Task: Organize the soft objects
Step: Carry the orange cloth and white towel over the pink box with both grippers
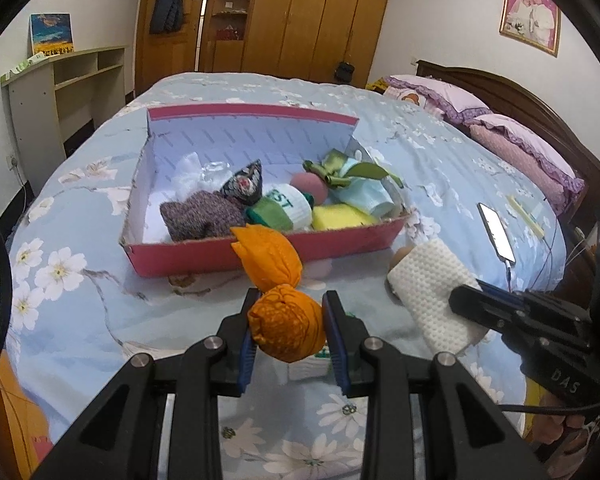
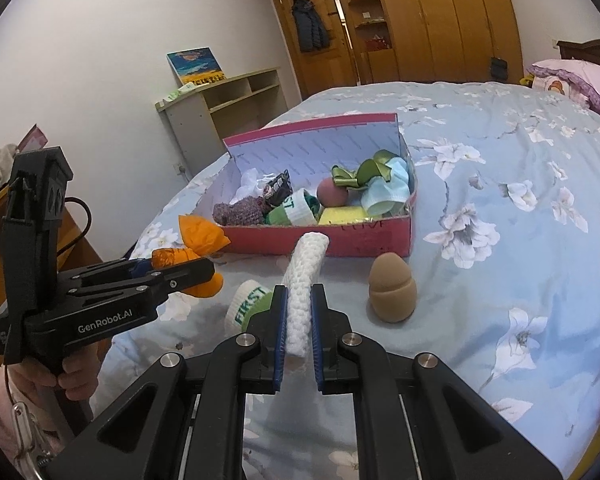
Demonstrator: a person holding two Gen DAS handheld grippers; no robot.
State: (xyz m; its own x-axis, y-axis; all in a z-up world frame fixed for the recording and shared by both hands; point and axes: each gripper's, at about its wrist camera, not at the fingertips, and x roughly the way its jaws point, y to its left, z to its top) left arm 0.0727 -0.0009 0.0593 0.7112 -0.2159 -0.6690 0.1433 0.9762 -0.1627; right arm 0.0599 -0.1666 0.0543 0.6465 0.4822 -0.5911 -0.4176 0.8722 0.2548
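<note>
Right wrist view reads "GenRobot.AI" on the left gripper (image 2: pixel 188 270), pinching an orange cloth bundle (image 1: pixel 286 322); the right gripper (image 2: pixel 299 312) clamps a white knit cloth (image 2: pixel 302 292). "FIRST" sock (image 2: pixel 249 307) lies before the red box (image 2: pixel 324 240); open bedspread (image 2: pixel 500 184) rightward.

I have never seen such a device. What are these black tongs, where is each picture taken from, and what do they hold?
A person holds one hand tool in each hand; no robot is there. Each picture comes from a camera on one tool, looking along its tongs. The left tongs grip an orange cloth bundle. The right tongs grip a white knitted cloth. On the flowered bedspread stands a red box of soft things; a tan sponge and a rolled sock lie outside.
</note>
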